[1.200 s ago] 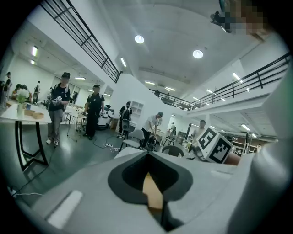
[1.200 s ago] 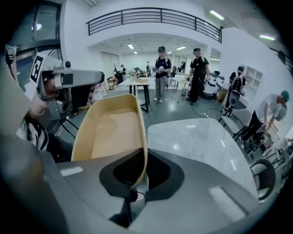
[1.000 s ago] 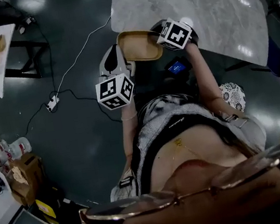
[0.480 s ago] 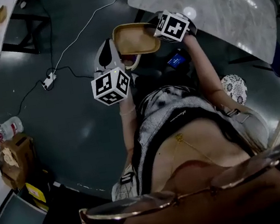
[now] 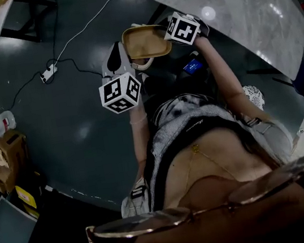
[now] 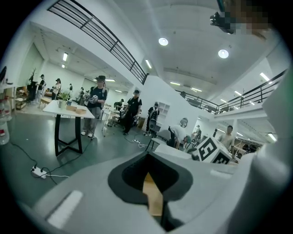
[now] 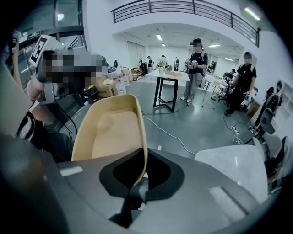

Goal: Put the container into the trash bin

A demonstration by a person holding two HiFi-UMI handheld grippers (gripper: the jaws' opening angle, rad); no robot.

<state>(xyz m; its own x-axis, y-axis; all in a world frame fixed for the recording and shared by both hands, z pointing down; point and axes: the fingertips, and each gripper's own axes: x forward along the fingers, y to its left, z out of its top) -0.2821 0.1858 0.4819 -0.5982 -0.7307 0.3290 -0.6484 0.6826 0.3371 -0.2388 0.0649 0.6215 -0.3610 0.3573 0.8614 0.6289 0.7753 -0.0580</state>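
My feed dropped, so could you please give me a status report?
Left gripper, right gripper shut on tan container rim. Held aloft beside marble table. No trash bin made out.

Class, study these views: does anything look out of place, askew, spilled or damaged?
Nothing spilled or damaged. The empty tan container is held in the air beside the table, its rim pinched by the left claw and right claw. Only a power strip lies loose on the floor.

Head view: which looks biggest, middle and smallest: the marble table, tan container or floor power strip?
1. marble table, largest.
2. tan container, next.
3. power strip, smallest, though it lies farther off on the floor.
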